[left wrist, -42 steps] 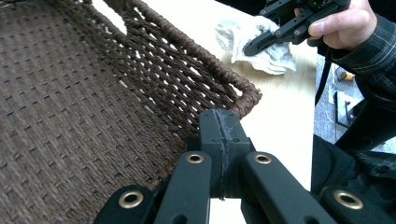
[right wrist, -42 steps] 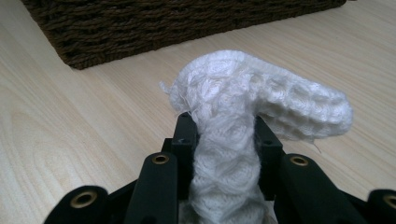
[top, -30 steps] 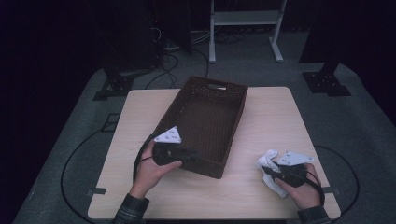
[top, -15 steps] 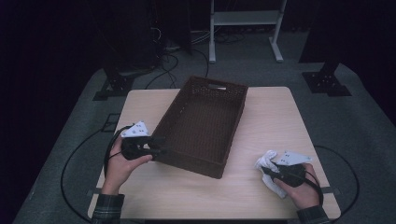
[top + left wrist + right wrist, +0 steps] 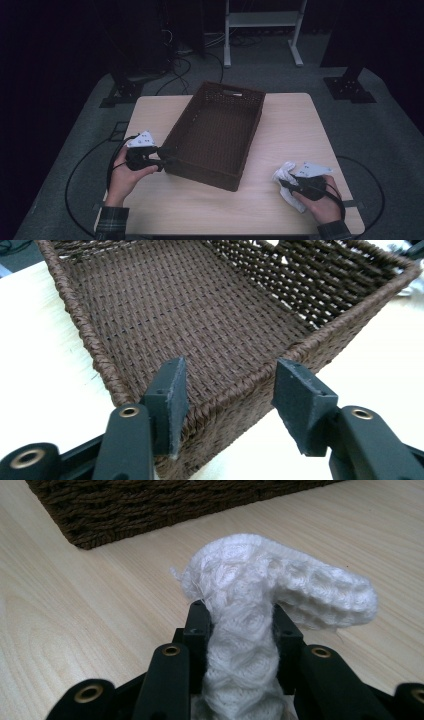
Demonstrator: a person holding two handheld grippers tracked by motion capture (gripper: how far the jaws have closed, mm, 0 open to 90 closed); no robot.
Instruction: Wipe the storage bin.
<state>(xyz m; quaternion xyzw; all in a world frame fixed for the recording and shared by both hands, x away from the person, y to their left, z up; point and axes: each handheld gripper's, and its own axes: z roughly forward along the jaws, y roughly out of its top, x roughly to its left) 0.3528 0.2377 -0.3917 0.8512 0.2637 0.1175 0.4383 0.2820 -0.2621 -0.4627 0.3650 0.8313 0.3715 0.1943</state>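
1. The cloth (image 5: 250,630) is pinched between the pads of the right claw (image 5: 289,184), low over the bench (image 5: 300,130); a loose end droops beyond the jaws and could be dragged across the wood or snagged on the weave if it is carried low.
2. The left claw (image 5: 227,390) is spread, its jaws having just been opening; they straddle the near corner rim of the basket (image 5: 200,320) without pressing it. A closing here could tip or skid the basket.
3. The basket lies ahead and left of the right claw, well apart, with bare bench between.
4. The right claw sits near the bench's front edge, so little room is left behind it; above the basket the space is open.
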